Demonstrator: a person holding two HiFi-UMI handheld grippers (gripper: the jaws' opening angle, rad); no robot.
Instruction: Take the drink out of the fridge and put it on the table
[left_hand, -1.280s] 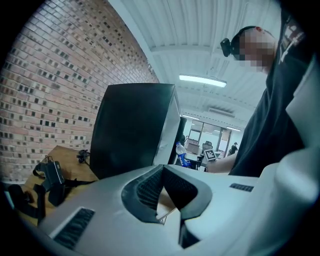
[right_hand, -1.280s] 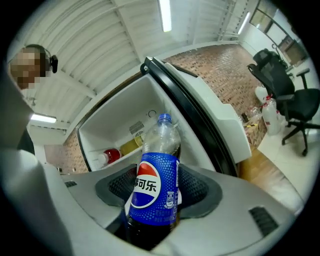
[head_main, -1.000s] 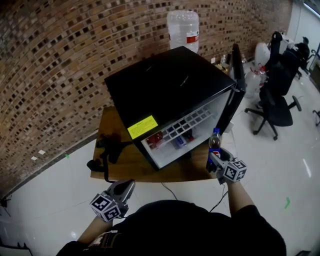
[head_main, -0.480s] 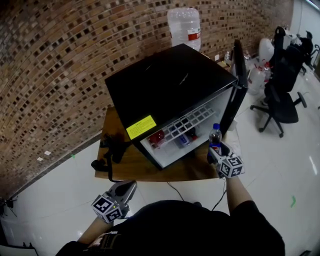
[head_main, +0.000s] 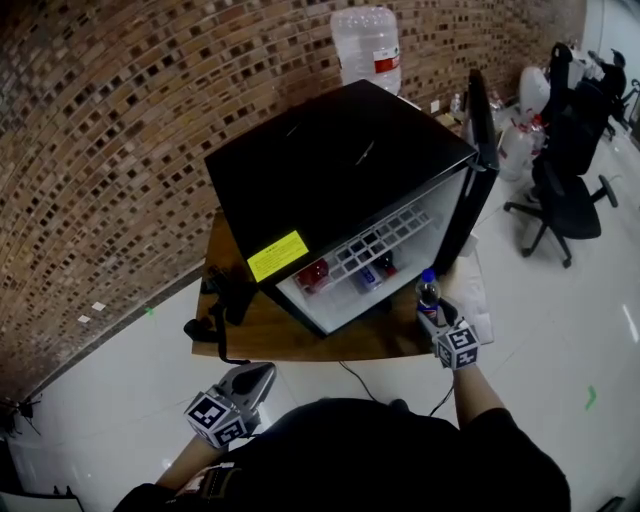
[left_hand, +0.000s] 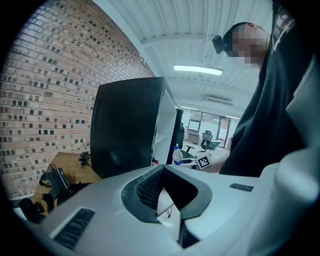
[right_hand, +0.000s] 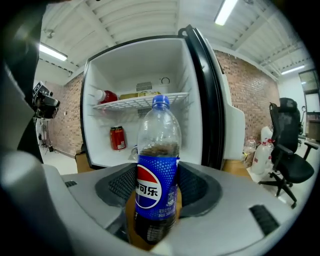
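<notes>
A Pepsi bottle (right_hand: 156, 181) with a blue cap and label stands upright between the pads of my right gripper (right_hand: 155, 202), which is shut on it. In the head view the bottle (head_main: 428, 293) and right gripper (head_main: 437, 318) are over the front right corner of the wooden table (head_main: 262, 335), just in front of the open black fridge (head_main: 335, 165). I cannot tell whether the bottle's base rests on the wood. My left gripper (head_main: 258, 376) hangs low at the front left, off the table, shut and empty; its jaws (left_hand: 172, 212) meet at the tips.
The fridge door (head_main: 478, 125) swings open to the right. Inside are a red can (right_hand: 117, 138) and a wire shelf (right_hand: 142, 101). A black device with cables (head_main: 222, 300) lies on the table's left. A water jug (head_main: 367, 45) stands behind the fridge, office chairs (head_main: 565, 185) to the right.
The right gripper with the bottle has sunk slightly toward the table's front corner. The left gripper has stayed where it was.
</notes>
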